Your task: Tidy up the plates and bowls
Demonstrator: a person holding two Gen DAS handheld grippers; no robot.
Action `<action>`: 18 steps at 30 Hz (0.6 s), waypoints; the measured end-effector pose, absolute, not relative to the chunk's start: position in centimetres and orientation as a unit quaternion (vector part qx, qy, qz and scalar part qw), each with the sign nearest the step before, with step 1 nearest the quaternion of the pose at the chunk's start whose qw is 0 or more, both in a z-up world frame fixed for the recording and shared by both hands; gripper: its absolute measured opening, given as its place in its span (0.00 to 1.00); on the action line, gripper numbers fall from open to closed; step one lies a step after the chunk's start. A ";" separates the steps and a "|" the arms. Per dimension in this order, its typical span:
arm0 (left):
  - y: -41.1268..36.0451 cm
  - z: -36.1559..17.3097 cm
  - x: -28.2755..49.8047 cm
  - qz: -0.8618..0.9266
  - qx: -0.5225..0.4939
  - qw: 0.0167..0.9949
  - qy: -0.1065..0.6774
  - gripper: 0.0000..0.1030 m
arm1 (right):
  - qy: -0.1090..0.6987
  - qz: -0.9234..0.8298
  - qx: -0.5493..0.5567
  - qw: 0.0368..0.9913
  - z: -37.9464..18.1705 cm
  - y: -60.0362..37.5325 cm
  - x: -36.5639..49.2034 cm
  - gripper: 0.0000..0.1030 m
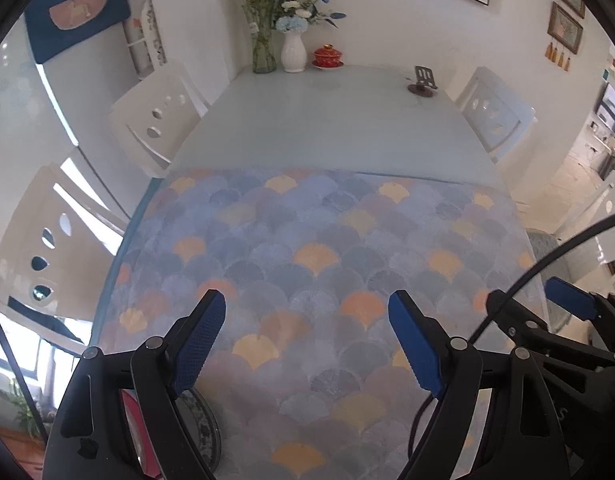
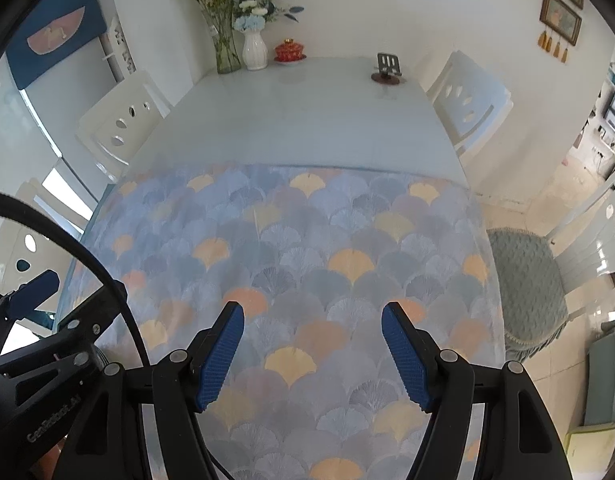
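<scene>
My left gripper [image 1: 307,308] is open and empty above the fan-patterned tablecloth [image 1: 315,264]. Under its left finger, at the near left table edge, the rim of a dark patterned plate [image 1: 205,420] shows, with something red [image 1: 131,416] beside it; both are mostly hidden. My right gripper [image 2: 312,320] is open and empty over the same cloth [image 2: 307,256]. It also shows at the right edge of the left wrist view [image 1: 569,298]. The left gripper shows at the left edge of the right wrist view [image 2: 33,292]. No other plates or bowls are in sight.
At the far end of the table stand a glass vase [image 1: 263,50], a white vase [image 1: 293,52], a red lidded cup on a saucer [image 1: 327,57] and a small stand [image 1: 423,82]. White chairs [image 1: 155,120] [image 1: 495,114] flank the table. A cushioned stool [image 2: 527,280] sits at right.
</scene>
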State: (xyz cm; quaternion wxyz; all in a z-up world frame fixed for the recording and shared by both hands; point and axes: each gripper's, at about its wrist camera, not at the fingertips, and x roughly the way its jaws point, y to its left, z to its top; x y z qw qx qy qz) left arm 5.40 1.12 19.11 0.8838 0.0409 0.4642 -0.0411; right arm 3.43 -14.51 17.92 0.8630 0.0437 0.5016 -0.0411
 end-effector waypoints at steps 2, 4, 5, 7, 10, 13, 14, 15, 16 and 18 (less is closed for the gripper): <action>1.1 19.1 5.5 -0.036 0.042 0.885 0.461 0.80 | 0.501 -0.040 0.043 0.863 18.0 -14.5 3.5 0.67; 1.1 19.0 5.6 -0.034 0.047 0.886 0.461 0.80 | 0.504 -0.039 0.044 0.862 17.8 -14.5 3.6 0.67; 1.0 18.9 5.7 -0.035 0.051 0.886 0.460 0.80 | 0.505 -0.040 0.044 0.861 17.7 -14.6 3.7 0.67; 0.7 18.8 5.7 -0.032 0.060 0.887 0.457 0.80 | 0.503 -0.044 0.044 0.862 17.7 -14.7 3.6 0.67; 0.4 18.5 5.7 -0.028 0.074 0.887 0.455 0.80 | 0.500 -0.045 0.047 0.863 17.8 -14.6 3.6 0.67; 0.2 18.3 5.9 -0.021 0.085 0.887 0.454 0.80 | 0.500 -0.044 0.049 0.864 17.8 -14.7 3.6 0.67; 0.1 18.1 6.0 -0.009 0.093 0.885 0.455 0.81 | 0.500 -0.044 0.049 0.863 17.7 -14.7 3.6 0.67; 0.0 17.9 6.1 -0.002 0.100 0.884 0.457 0.81 | 0.502 -0.043 0.048 0.863 17.7 -14.6 3.6 0.67; 0.0 17.8 6.1 0.000 0.103 0.882 0.459 0.81 | 0.504 -0.044 0.047 0.861 17.5 -14.6 3.6 0.67; 0.1 17.5 6.2 0.000 0.104 0.880 0.463 0.81 | 0.505 -0.048 0.043 0.861 17.5 -14.5 3.5 0.67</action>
